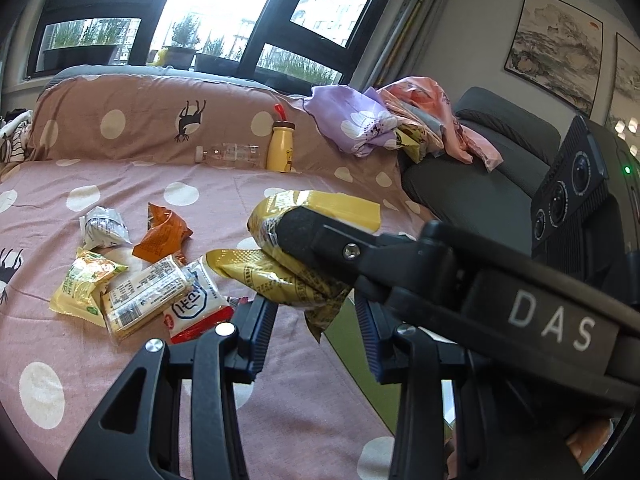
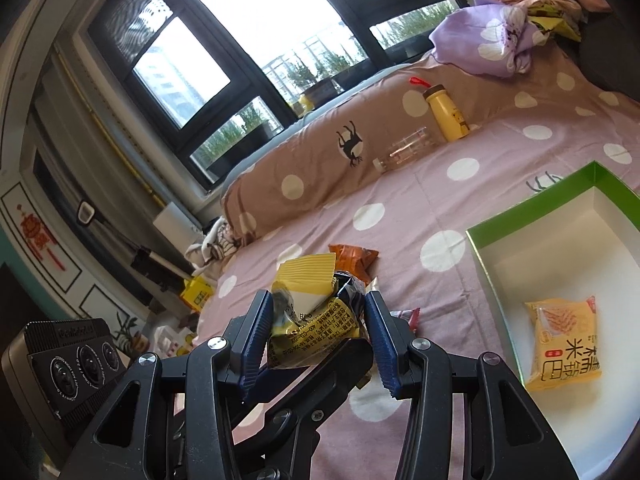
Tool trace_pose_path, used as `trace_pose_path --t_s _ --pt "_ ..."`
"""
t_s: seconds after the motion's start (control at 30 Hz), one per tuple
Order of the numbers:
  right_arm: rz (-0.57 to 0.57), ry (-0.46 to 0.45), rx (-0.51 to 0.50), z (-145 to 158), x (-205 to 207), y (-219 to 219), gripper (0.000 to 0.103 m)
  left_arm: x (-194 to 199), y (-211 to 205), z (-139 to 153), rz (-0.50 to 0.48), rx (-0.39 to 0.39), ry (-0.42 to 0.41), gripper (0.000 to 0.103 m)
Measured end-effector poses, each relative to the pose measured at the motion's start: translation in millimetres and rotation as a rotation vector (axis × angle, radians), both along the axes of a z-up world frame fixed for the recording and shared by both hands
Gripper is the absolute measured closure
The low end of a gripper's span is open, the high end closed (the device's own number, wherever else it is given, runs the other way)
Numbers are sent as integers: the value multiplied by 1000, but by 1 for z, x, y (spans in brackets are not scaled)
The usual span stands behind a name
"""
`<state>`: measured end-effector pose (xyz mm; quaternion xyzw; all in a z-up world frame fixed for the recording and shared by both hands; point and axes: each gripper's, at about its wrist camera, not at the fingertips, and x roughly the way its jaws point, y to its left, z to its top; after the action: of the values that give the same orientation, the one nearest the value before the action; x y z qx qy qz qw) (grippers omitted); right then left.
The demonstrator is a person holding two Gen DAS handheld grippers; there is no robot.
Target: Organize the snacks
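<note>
Glossy, crinkled plastic film forms the yellow packet, lower centre in the right view. Matt black plastic arms with ribbed blue pads and bright metal screws make up the right gripper. Soft matt cloth covers the bed. The box, at right, is smooth card. The bottle is clear plastic.
</note>
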<state>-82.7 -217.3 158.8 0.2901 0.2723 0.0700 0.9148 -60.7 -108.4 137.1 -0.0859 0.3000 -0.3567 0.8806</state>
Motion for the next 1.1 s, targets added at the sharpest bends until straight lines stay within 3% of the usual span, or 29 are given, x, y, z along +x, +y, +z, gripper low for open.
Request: trace_pose_path --t_s 1.1 --pt "-184 78 113 -21 -11 -77 53 5 -80 -7 -146 95 44 65"
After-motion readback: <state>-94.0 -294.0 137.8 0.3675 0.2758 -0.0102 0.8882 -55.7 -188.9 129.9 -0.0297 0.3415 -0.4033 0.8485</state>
